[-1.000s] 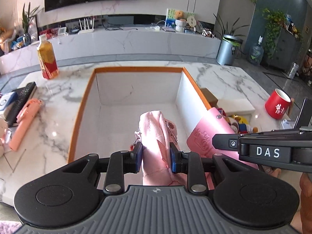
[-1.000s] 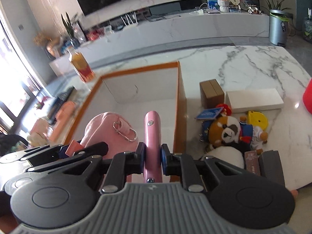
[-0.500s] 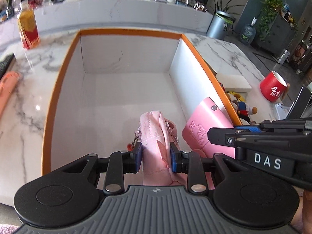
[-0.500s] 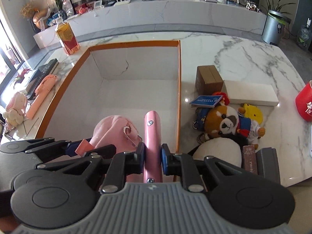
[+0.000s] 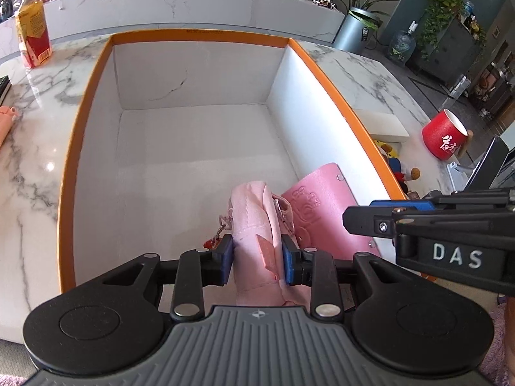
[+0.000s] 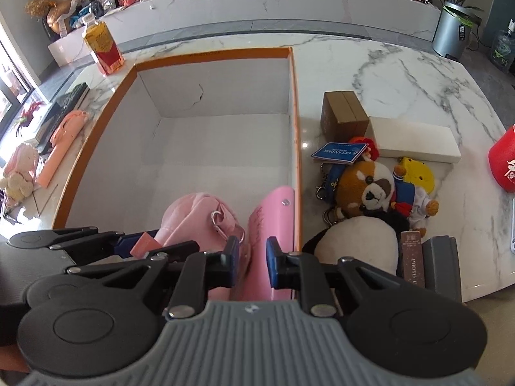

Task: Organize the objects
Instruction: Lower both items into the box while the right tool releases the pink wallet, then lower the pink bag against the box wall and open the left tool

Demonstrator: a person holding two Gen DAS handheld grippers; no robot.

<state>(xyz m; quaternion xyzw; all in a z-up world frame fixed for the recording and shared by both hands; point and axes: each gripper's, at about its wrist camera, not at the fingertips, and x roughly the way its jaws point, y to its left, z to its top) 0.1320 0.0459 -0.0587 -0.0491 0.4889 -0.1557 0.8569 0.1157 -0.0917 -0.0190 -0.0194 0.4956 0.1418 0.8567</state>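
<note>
the left gripper (image 5: 257, 255) is squeezing the soft, light pink pouch (image 5: 254, 222) low inside the orange-rimmed box (image 5: 322, 74), while the right gripper (image 6: 252, 262) is seemingly parting around the stiffer pink wallet (image 6: 273, 212) leaning on the wall.

The orange-rimmed box (image 6: 294, 112) has most of its white floor bare, open toward the far wall and left wall. Its near right corner is taken by a pink pouch (image 5: 254, 222) and a pink wallet (image 6: 268, 225) leaning against the right wall. On the tabletop (image 6: 402, 74) just beside that wall crowd plush toys (image 6: 367, 189), a brown carton (image 6: 344, 114) and a white box (image 6: 415, 143); the far right corner lies bare.
</note>
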